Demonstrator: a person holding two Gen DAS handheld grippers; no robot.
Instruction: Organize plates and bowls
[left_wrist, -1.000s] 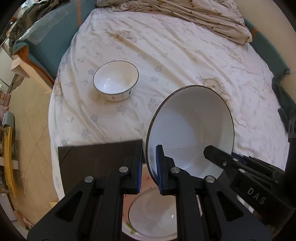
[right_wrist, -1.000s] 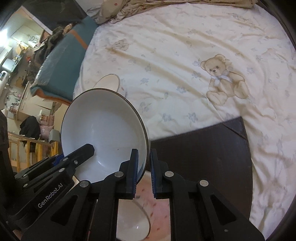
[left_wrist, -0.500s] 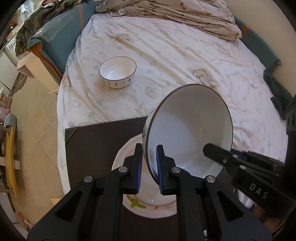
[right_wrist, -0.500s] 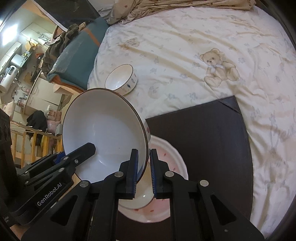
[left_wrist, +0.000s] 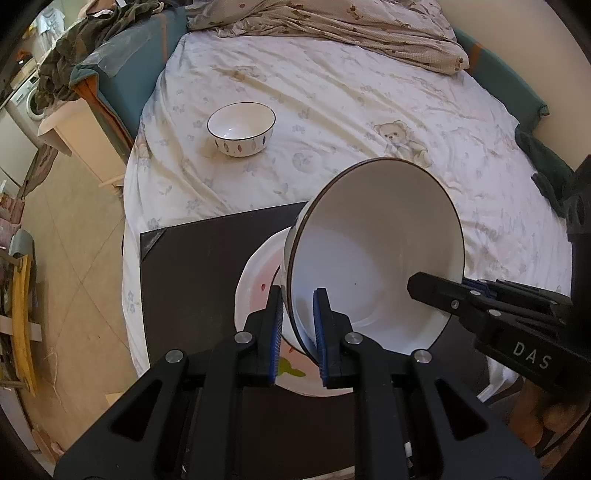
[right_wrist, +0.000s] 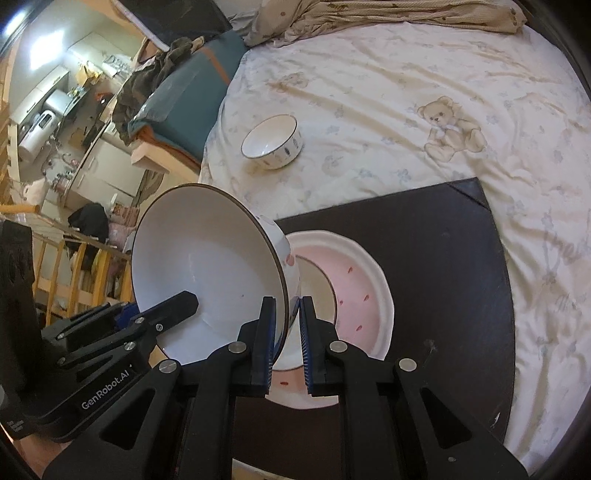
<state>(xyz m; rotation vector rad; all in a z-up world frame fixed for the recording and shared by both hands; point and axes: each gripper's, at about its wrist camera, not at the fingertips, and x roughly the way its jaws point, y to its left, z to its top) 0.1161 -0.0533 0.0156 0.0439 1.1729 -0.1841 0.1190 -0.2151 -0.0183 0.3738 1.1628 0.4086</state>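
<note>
The step in hand looks like the carrying of the large white ceramic bowl with a thin dark rim (left_wrist: 373, 258), which hangs tilted in the air above the pink-and-white scalloped plate (right_wrist: 365, 295) lying on the dark brown square mat (left_wrist: 199, 280) at the near end of the bed (left_wrist: 351, 110). The left gripper (left_wrist: 298, 332) has its jaws nearly shut, the blue pads pinching the bowl's wall at the near rim, one pad inside and one outside. The right gripper (right_wrist: 287, 339) grips the opposite side of the same rim in the same way, jaws almost closed on the thin wall. The next move probably calls for levelling the bowl and lowering it centred onto the plate, both hands sinking together so that neither pinch twists the rim, and opening only once the foot rests flat. A small white ceramic bowl with a dark rim and a leaf pattern (left_wrist: 241, 129) stands upright, well apart, on the bear-printed sheet, and seems left to gather afterwards.
</note>
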